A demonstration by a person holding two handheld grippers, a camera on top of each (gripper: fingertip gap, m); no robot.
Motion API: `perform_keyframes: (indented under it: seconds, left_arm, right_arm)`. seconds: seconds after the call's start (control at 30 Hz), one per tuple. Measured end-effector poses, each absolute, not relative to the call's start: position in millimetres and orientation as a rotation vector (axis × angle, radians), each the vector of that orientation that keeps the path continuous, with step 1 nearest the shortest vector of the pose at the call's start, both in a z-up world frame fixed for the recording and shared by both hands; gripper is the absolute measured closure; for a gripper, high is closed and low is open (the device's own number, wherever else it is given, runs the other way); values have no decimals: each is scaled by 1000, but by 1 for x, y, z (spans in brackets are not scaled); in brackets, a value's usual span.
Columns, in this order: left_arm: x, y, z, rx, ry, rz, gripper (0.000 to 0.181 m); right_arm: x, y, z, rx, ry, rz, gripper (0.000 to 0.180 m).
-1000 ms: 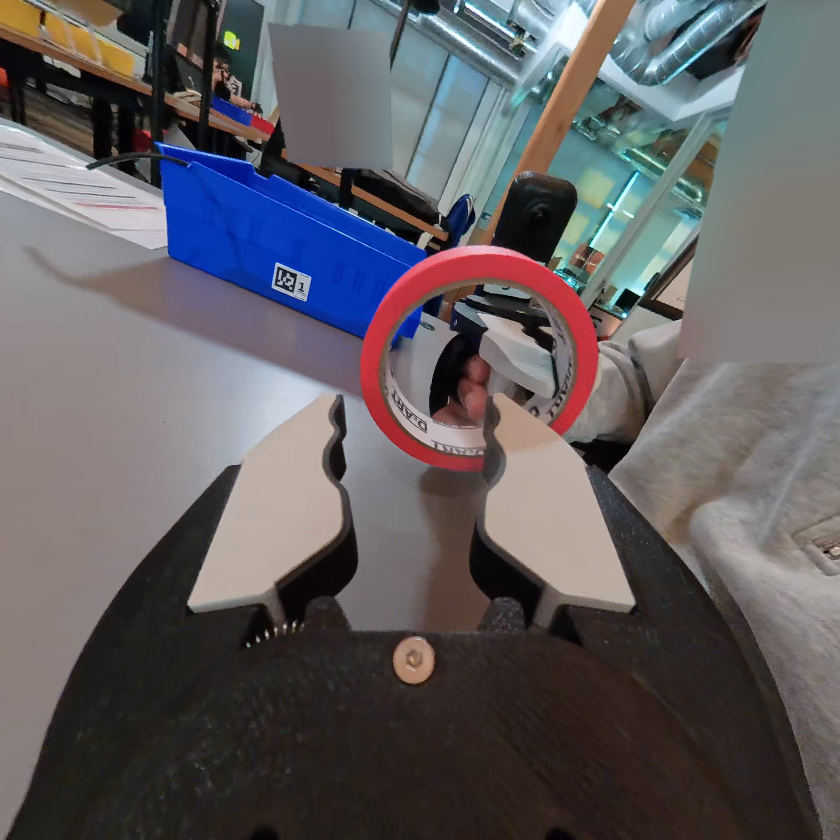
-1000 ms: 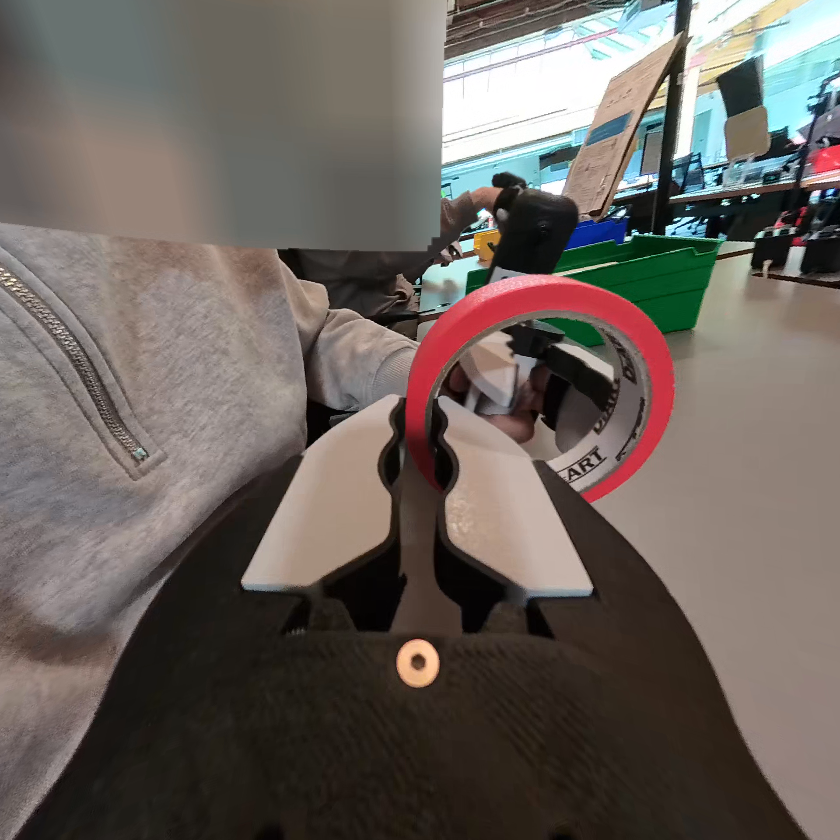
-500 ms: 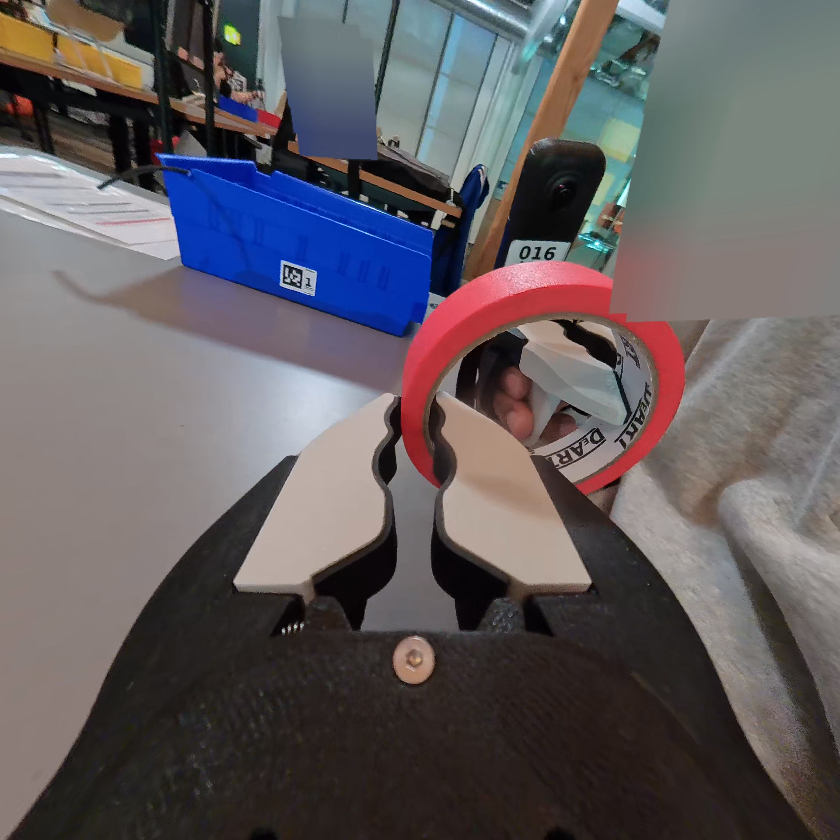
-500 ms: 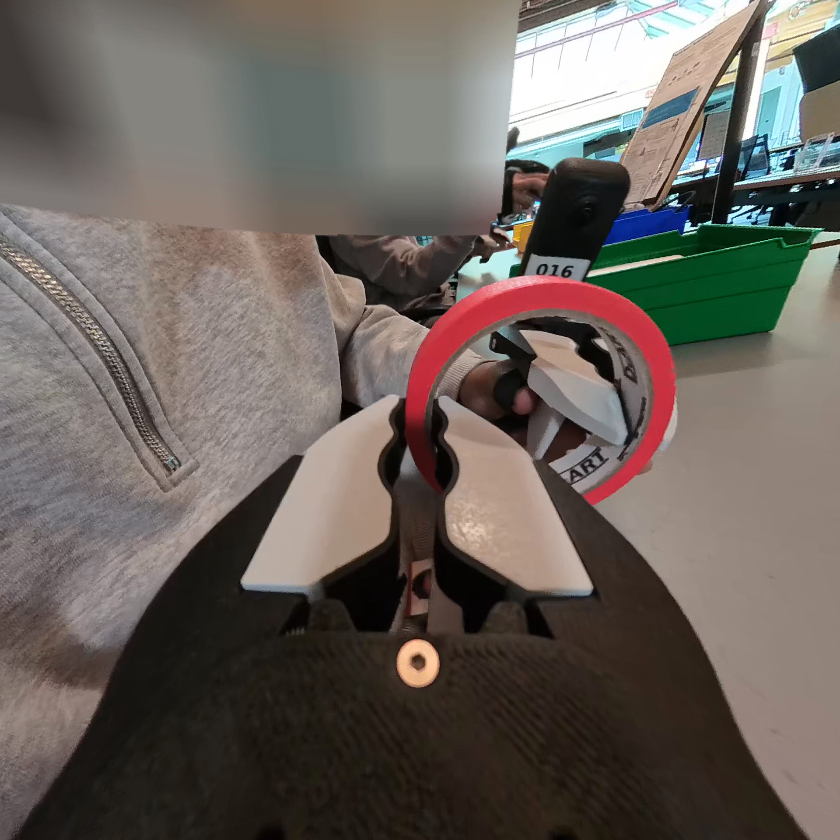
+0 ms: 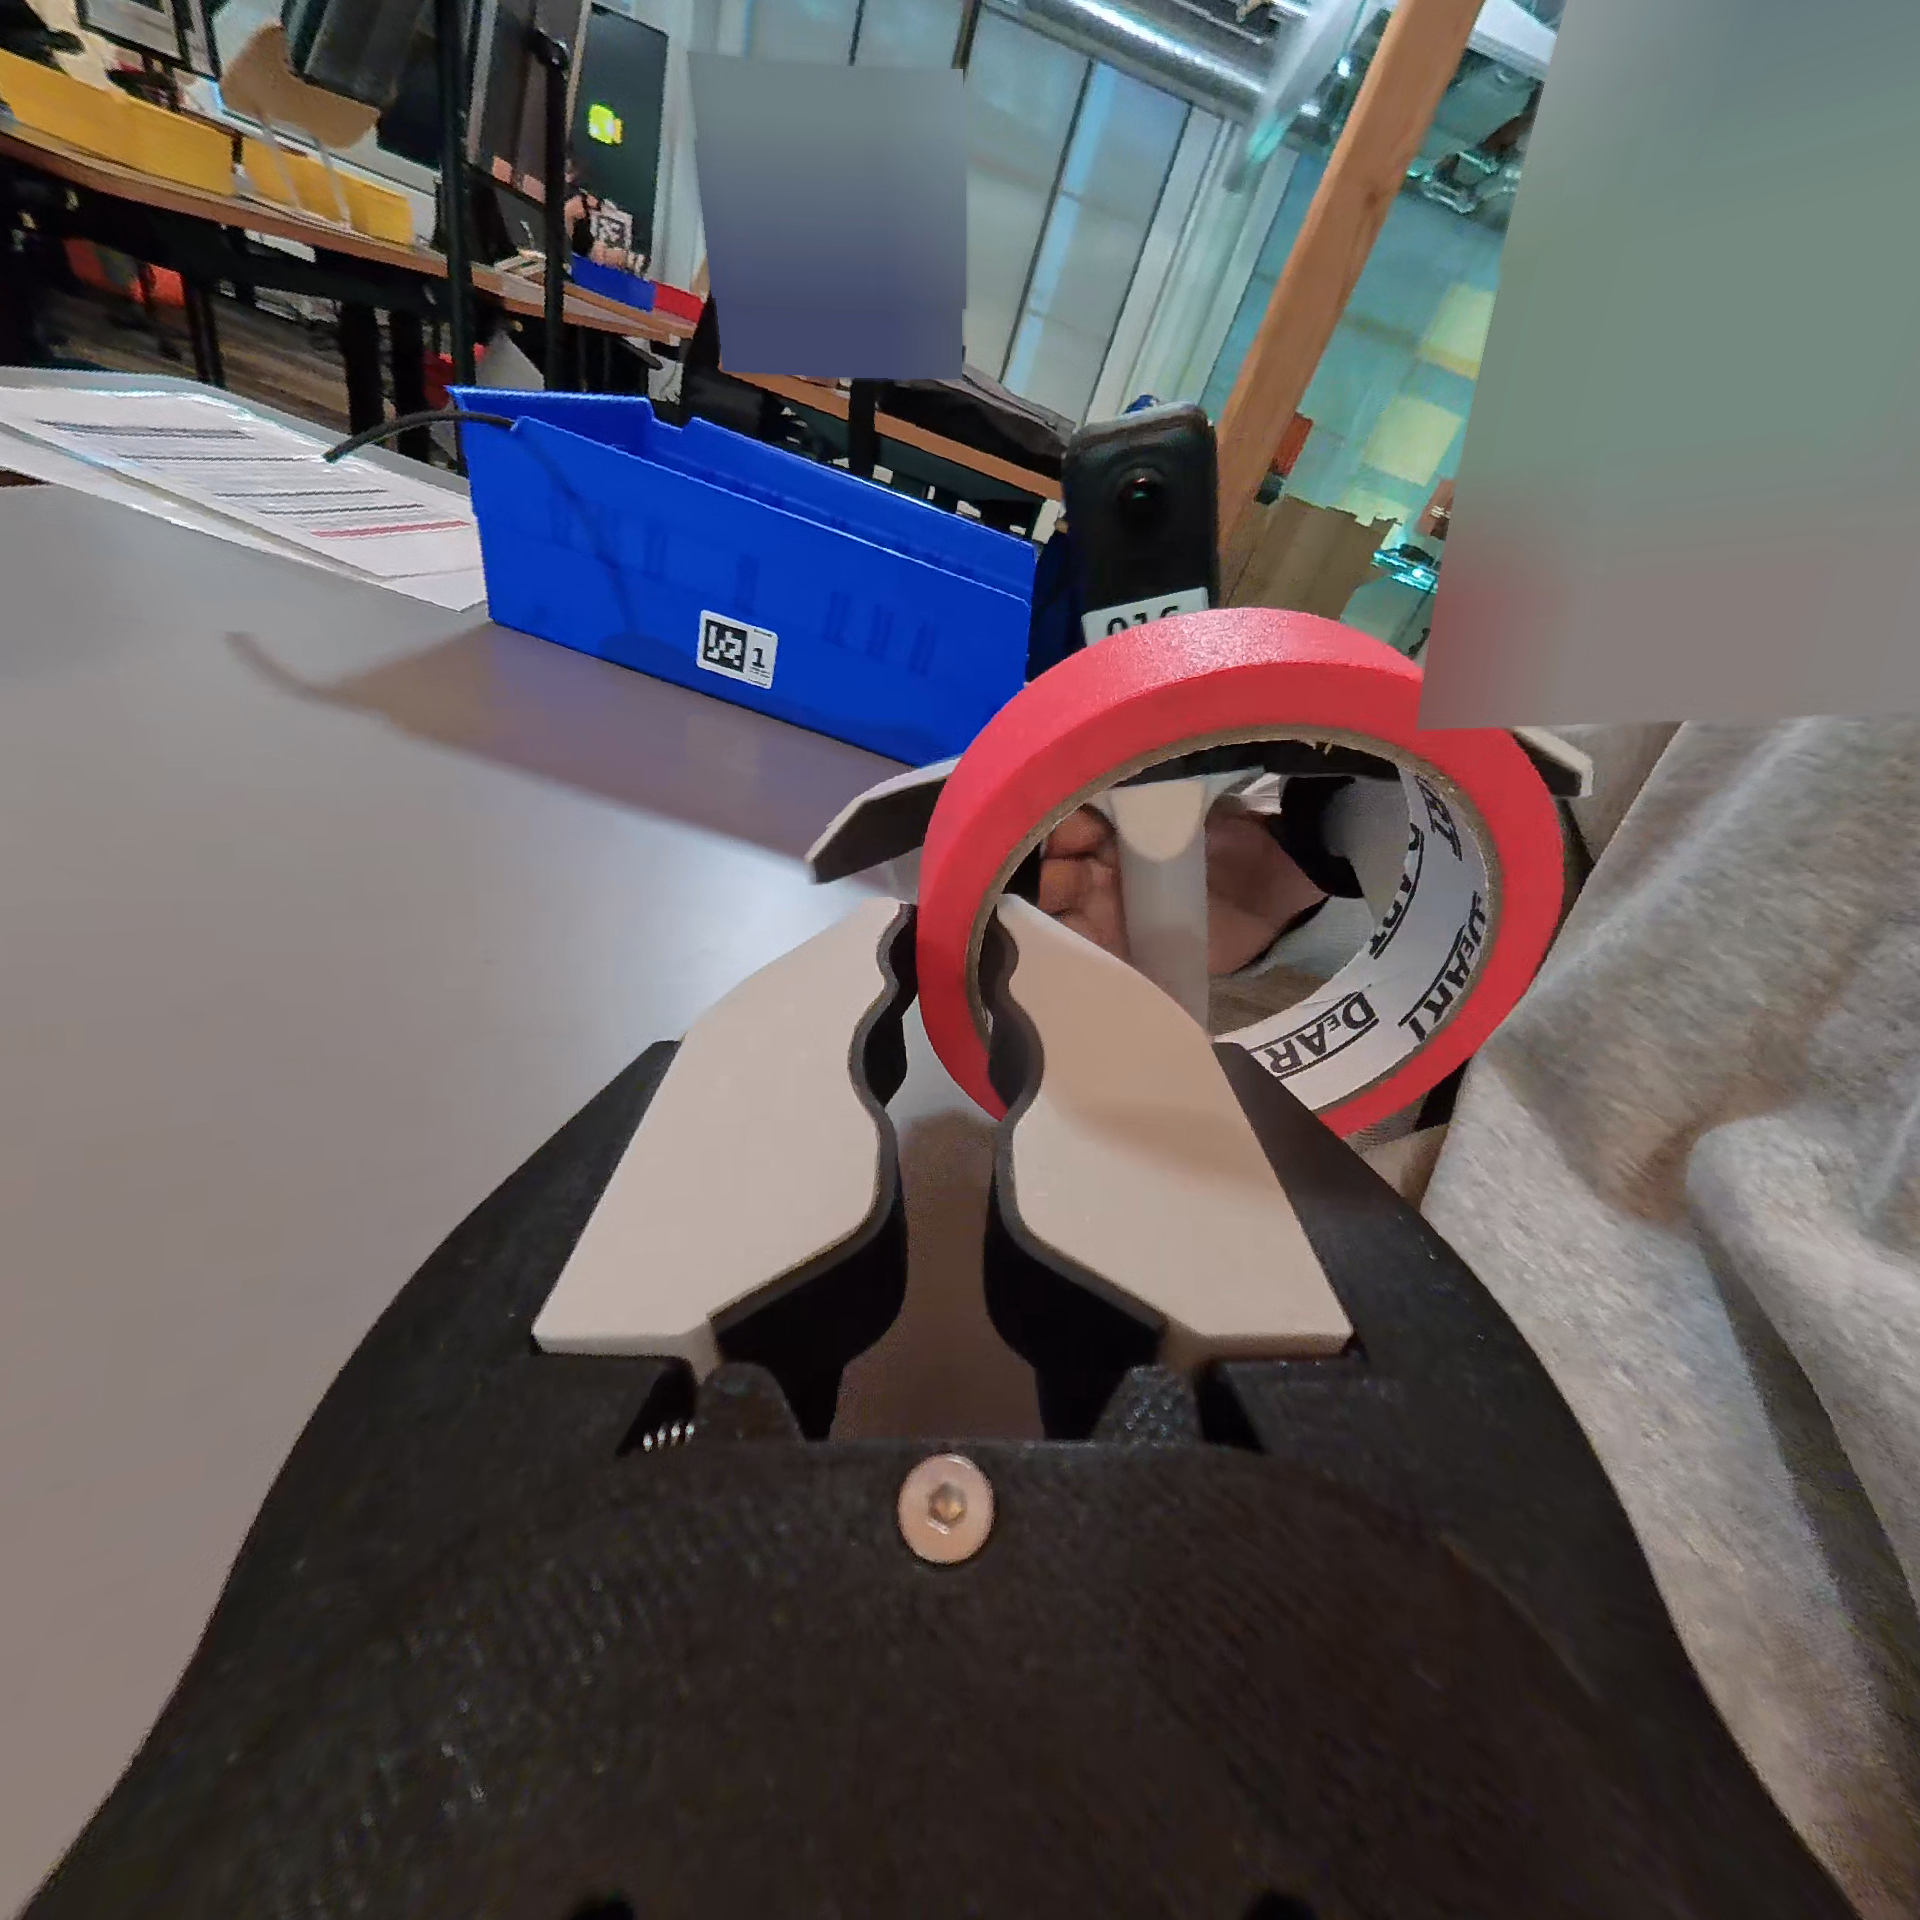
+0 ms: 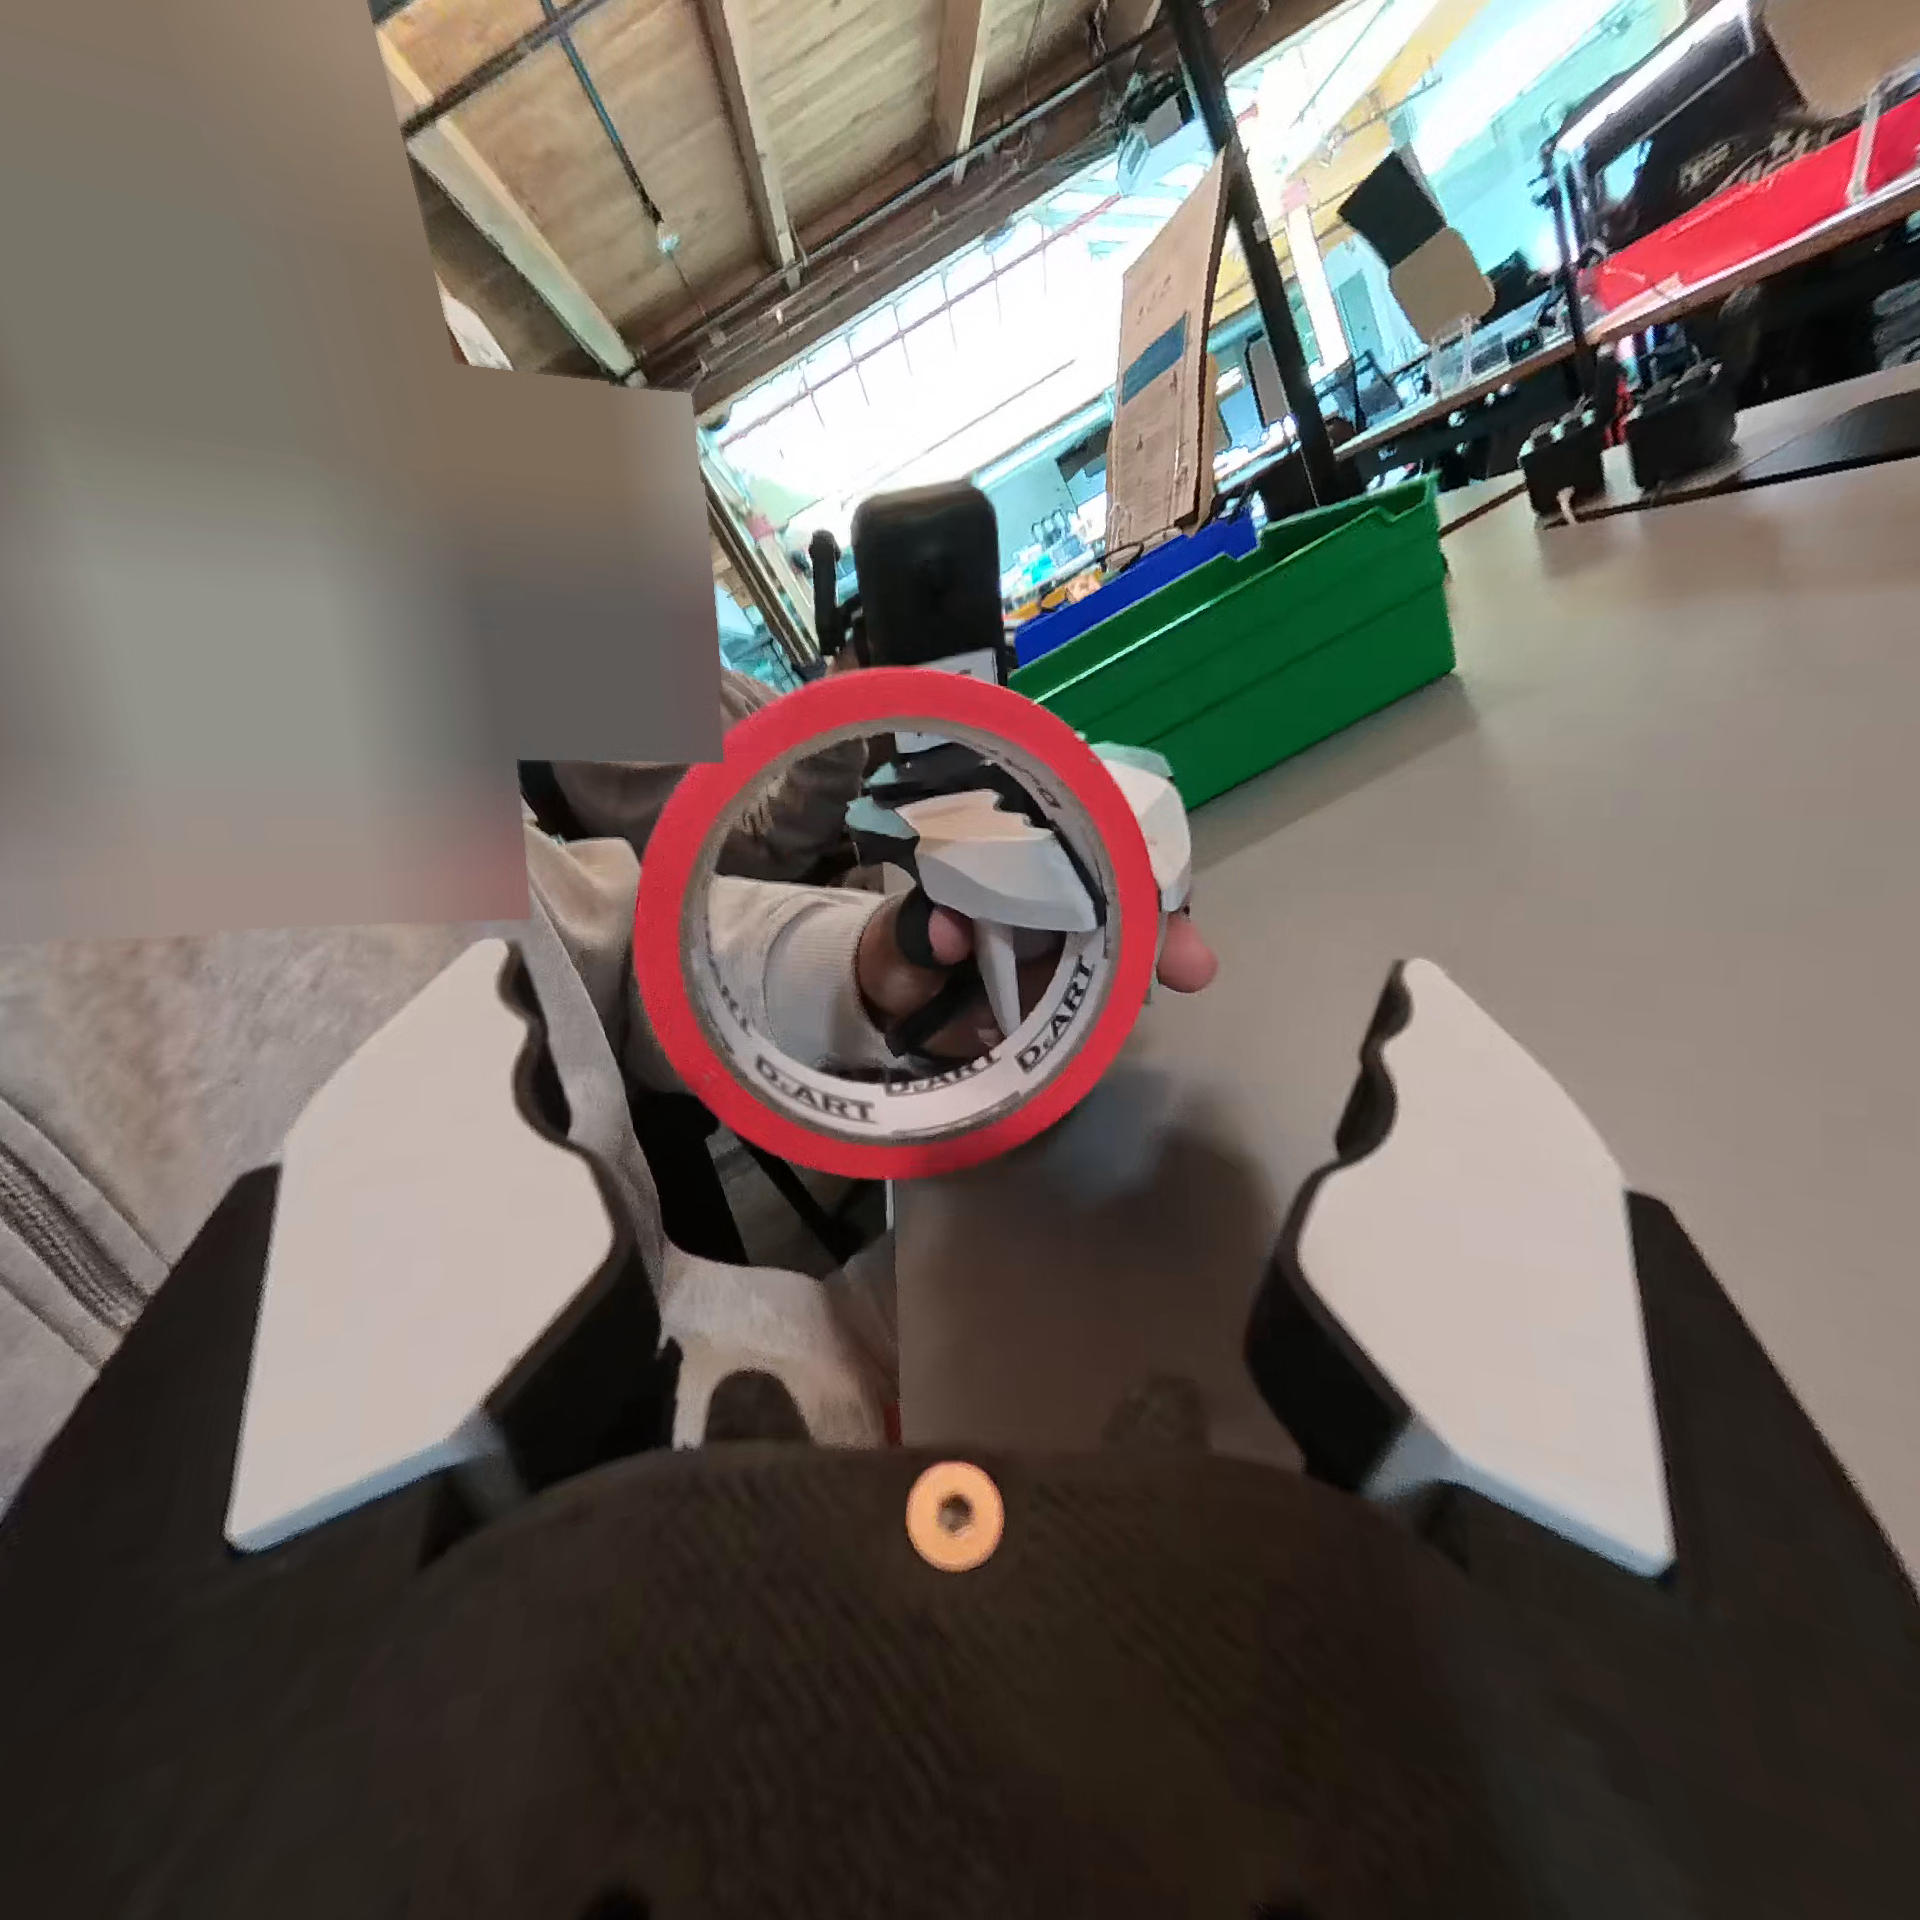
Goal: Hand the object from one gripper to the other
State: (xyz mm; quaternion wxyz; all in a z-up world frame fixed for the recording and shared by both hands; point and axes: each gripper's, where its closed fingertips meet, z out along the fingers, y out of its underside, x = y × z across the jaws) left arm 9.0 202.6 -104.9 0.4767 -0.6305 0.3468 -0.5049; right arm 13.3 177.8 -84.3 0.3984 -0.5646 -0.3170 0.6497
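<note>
Premises: workshop or lab hall.
Evidence: exposed timber ceiling beams [image 6: 966,94]; ducting [image 5: 1143,31]; long workbenches [image 5: 312,223]; blue bin [image 5: 748,592] and green bin [image 6: 1278,655] on grey counter [image 5: 312,883].

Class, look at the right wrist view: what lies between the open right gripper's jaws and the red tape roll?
Nothing solid. The right gripper stands open, apart from the red tape roll, with only grey table beneath, in the right wrist view.

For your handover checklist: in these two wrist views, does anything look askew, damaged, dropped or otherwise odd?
Nothing stands out. The left gripper is shut on the wall of the red tape roll, which is intact and held on edge above the grey table. The right gripper is open and apart from the roll. The blue bin and green bin sit upright.
</note>
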Motion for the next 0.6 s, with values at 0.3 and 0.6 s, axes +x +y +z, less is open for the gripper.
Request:
perform_keyframes:
  seconds: [0.3, 0.6]
  left_arm:
    - [15, 191, -97, -1490, 864, -1282, 170]
    - [6, 199, -91, -1444, 864, -1155, 170]
  right_arm:
    - [-10, 149, -101, -1529, -978, 1677, 37]
    - [-12, 149, -99, -1665, -731, 2026, 47]
